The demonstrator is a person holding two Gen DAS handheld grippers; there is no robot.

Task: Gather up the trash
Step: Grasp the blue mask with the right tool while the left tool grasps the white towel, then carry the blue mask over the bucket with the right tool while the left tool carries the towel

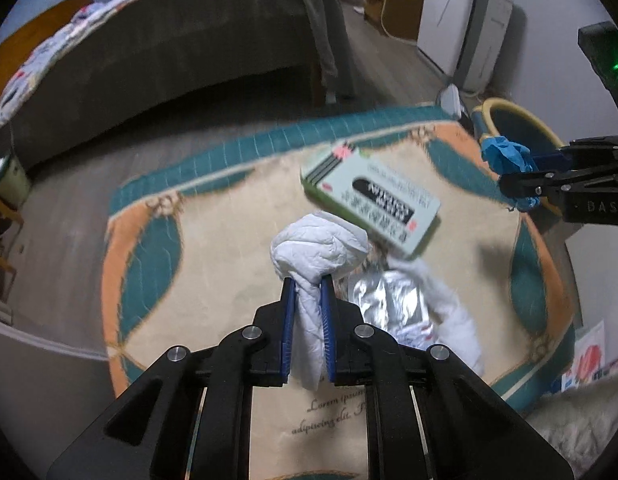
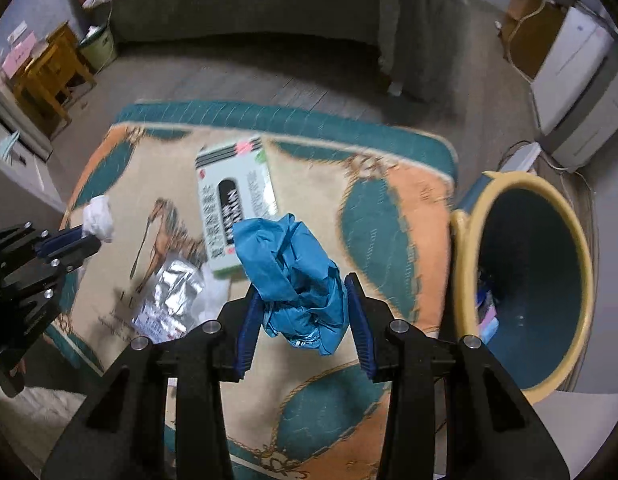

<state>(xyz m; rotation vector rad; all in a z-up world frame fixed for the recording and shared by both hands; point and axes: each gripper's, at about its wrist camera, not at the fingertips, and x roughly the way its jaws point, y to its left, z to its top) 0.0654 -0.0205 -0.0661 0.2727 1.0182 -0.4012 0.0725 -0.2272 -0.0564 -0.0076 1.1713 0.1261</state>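
Both pieces look feather-light and squashy, so a pinch across the bulk suits them: the left gripper [image 1: 309,280] fingers clench a white tissue wad [image 1: 319,252], the right gripper [image 2: 303,300] fingers squeeze a crumpled blue glove [image 2: 293,272] above the rug [image 2: 389,220], bin [image 2: 525,280] at three o'clock.

Box lettering [image 1: 383,204] smeared by blur, unreadable. Foil packet [image 1: 393,300] partly hidden behind white tissue [image 1: 317,256]. Bin contents [image 2: 487,312] too small to identify.

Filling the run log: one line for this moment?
left hand-held gripper: shut on tissue | right hand-held gripper: shut on blue glove | box, foil pouch: on mat | bin: beside mat
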